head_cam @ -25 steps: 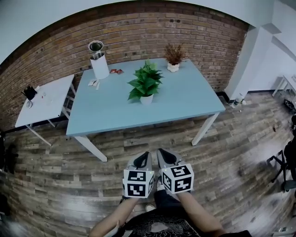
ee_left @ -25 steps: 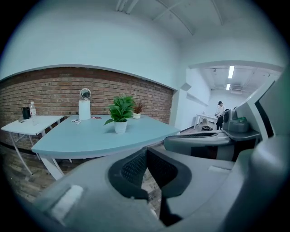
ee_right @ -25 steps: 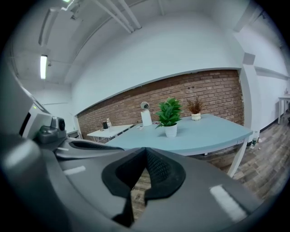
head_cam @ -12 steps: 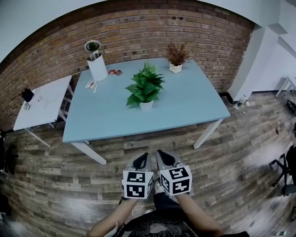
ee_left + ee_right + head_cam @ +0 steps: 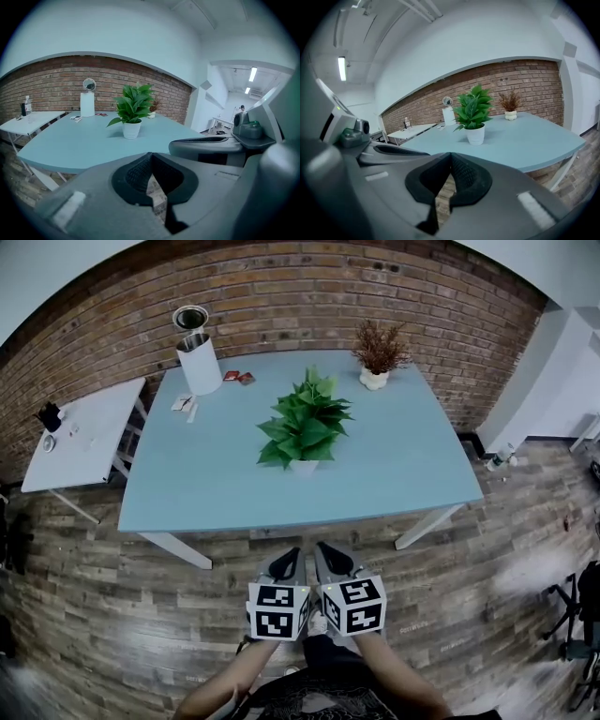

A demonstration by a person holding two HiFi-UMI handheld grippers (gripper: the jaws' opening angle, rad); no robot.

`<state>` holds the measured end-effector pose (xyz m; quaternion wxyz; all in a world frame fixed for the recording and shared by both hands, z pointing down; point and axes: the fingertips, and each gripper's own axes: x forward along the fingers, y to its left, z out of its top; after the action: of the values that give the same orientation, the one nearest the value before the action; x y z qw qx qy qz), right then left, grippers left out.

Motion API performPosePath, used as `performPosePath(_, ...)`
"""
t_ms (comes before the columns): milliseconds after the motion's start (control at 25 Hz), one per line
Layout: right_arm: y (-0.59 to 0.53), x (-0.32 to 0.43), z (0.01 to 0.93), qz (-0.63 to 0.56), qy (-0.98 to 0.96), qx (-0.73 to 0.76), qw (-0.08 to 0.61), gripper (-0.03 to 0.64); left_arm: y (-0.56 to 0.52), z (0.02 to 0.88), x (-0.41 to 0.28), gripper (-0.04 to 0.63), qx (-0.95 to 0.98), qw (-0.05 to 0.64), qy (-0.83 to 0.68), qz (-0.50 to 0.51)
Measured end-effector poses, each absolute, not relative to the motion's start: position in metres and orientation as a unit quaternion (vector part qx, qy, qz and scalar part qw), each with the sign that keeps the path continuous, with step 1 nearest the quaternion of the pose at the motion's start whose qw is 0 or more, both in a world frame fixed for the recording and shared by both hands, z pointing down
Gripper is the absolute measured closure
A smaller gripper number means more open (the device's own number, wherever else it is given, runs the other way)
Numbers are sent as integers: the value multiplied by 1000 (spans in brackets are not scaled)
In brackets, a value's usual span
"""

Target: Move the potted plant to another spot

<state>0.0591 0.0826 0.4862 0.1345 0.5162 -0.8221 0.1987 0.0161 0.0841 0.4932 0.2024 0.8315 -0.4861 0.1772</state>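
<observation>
The potted plant (image 5: 306, 430) stands mid-tabletop (image 5: 403, 465), which lies nearer than a second ago. The left gripper (image 5: 290, 557) and right gripper (image 5: 324, 552) hover short of its near edge, fingers clenched, empty. The red packets (image 5: 236, 378) at far left may carry print, too small to read.

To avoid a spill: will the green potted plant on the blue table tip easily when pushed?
Probably top-heavy: its leaves spread far wider than the small white pot, so a high push may tip it. The pot looks smooth, perhaps slippery. The leaves likely bend.
</observation>
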Motion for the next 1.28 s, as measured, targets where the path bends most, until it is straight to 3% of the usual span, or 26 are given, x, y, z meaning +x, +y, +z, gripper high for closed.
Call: performPosePath(1280,-55,68,503,166,-847,481,153,576,-35,508,15,598,792,217,-534,202)
